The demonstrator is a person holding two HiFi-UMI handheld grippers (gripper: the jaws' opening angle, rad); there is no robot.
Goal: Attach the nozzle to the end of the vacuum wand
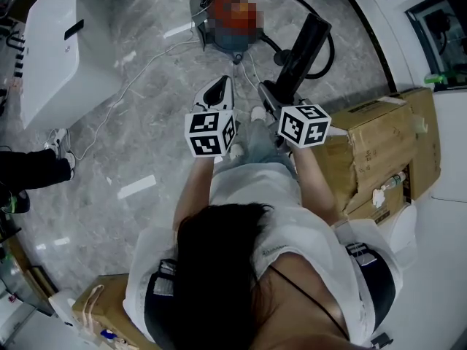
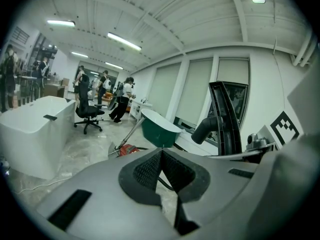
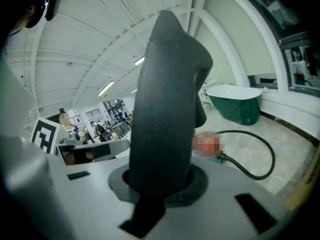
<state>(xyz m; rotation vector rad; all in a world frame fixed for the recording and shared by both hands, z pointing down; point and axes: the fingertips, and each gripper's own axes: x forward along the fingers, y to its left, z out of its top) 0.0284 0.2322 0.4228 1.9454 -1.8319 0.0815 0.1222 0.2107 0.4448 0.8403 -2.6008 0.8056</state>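
Closest, the person's head [image 1: 219, 268] is leaning over the work. Right gripper [image 3: 160, 184] is clamping the black nozzle [image 3: 167, 99] between its jaws (likely to steer its socket), holding it above the floor [image 1: 146, 122]. Left gripper [image 2: 161, 164] is idling, jaws together on nothing, probably free for the wand [image 2: 126, 135], seemingly lying beside the red canister [image 2: 129, 150].

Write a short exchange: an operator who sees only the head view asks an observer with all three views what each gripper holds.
Operator: Is the left gripper carrying anything?
Observer: No; its own view shows the left gripper shut, nothing between the jaws.
Operator: And the right?
Observer: The right gripper is shut on the black nozzle, which fills its jaws.
Operator: Does the left gripper view show that nozzle?
Observer: Yes, at its right, with a round neck jutting sideways.
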